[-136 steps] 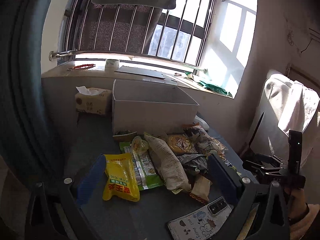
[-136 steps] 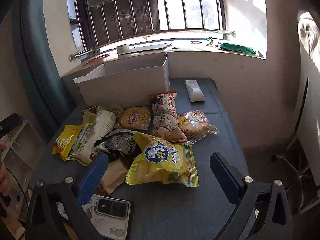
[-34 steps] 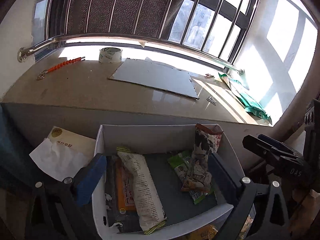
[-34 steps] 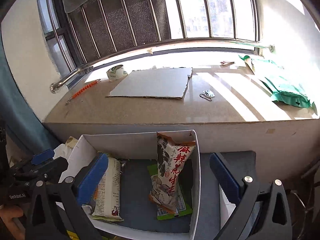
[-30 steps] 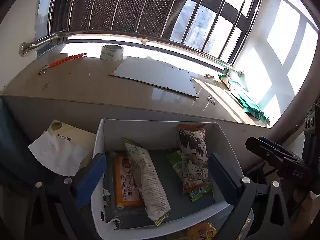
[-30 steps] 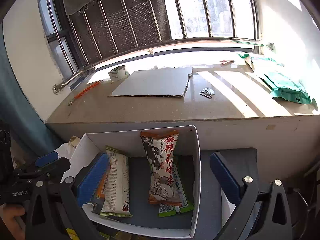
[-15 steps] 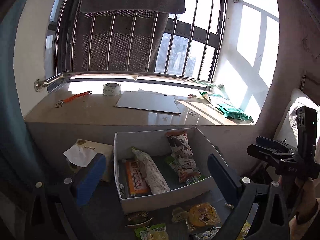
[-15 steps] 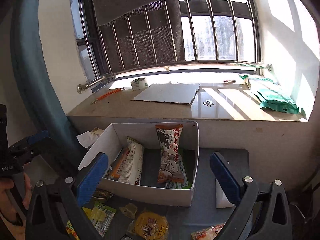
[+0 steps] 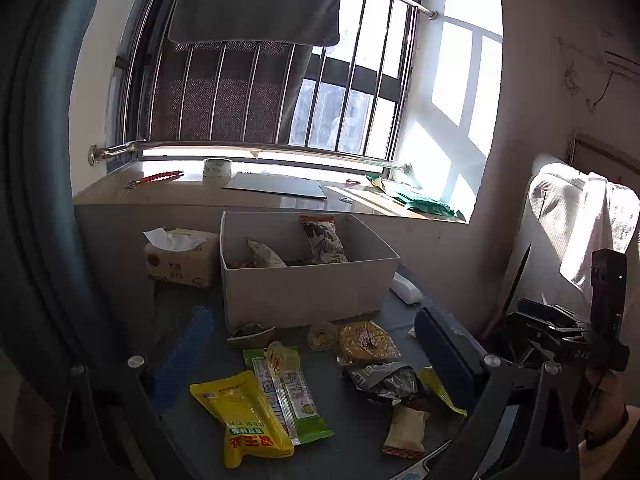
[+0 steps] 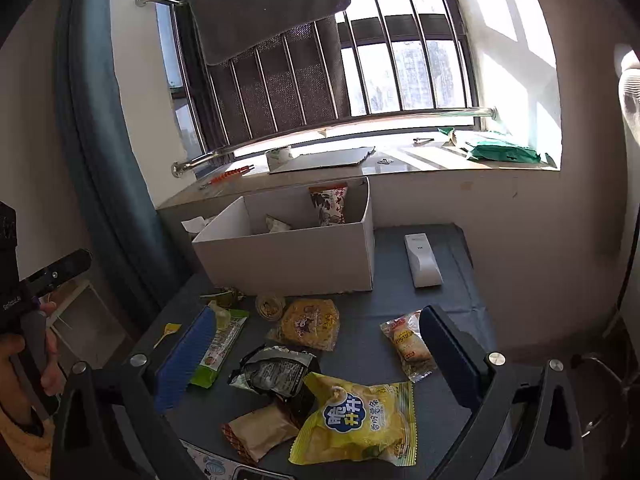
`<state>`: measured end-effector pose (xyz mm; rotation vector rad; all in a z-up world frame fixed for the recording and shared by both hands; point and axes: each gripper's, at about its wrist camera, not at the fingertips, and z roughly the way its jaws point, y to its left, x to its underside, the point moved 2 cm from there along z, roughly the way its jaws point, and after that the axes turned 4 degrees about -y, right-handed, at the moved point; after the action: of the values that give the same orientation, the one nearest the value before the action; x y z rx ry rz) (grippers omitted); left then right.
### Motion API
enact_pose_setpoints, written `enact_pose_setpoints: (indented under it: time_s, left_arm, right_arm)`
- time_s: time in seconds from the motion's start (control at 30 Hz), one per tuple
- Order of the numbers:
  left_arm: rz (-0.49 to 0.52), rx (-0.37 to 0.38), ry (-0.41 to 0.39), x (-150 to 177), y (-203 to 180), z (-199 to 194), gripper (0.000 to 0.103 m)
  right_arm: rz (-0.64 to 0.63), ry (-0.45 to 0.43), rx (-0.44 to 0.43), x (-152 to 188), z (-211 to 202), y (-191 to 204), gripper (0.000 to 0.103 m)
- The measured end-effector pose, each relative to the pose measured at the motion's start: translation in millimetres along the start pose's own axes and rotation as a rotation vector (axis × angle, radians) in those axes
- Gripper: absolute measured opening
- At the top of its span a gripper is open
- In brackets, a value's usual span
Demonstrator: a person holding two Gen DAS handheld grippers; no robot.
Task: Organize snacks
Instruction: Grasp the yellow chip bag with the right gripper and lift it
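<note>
Tissue box [image 9: 182, 256]: far left on the desk [image 10: 404, 304], beside the white box.
Left claw [image 9: 316, 356]: released, jaws wide, hovering above the loose packets, holding nothing.
Yellow pouch [image 9: 244, 418]: flat on the desk, touching the green packet [image 9: 294, 394] to its right.
White box [image 9: 308, 280]: at the back of the desk below the windowsill; a patterned snack bag [image 9: 322, 238] stands inside, a pale bag [image 9: 264, 254] leaning to its left.
Round yellow cake packet [image 10: 306, 324]: just in front of the box.
Right claw [image 10: 314, 354]: released, empty, over the crumpled silver wrapper [image 10: 276, 370].
Yellow chip bag [image 10: 356, 424]: nearest, below the wrapper.
Bread packet [image 10: 406, 344]: right of centre.
White remote [image 10: 422, 260]: right of the box.
</note>
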<state>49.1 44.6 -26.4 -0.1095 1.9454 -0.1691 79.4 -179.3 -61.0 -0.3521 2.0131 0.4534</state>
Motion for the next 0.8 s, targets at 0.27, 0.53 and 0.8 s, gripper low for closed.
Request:
enact_pose_setpoints:
  time_s: [0.27, 0.53, 0.8]
  left_arm:
    - [-0.008, -0.045, 0.057, 38.6, -3.0, -12.5, 0.103]
    - [-0.002, -0.044, 0.07, 45.8, -0.4, -10.4, 0.103]
    - [-0.007, -0.031, 0.091, 49.1, -0.7, -6.3, 0.103]
  right_arm:
    - [-0.029, 0.19, 0.057, 77.4, -6.6, -10.6, 0.103]
    - [0.06, 0.256, 0.049, 87.7, 12.7, -29.5, 0.103]
    - [0.115, 0.348, 0.037, 76.5, 66.1, -37.9, 0.103]
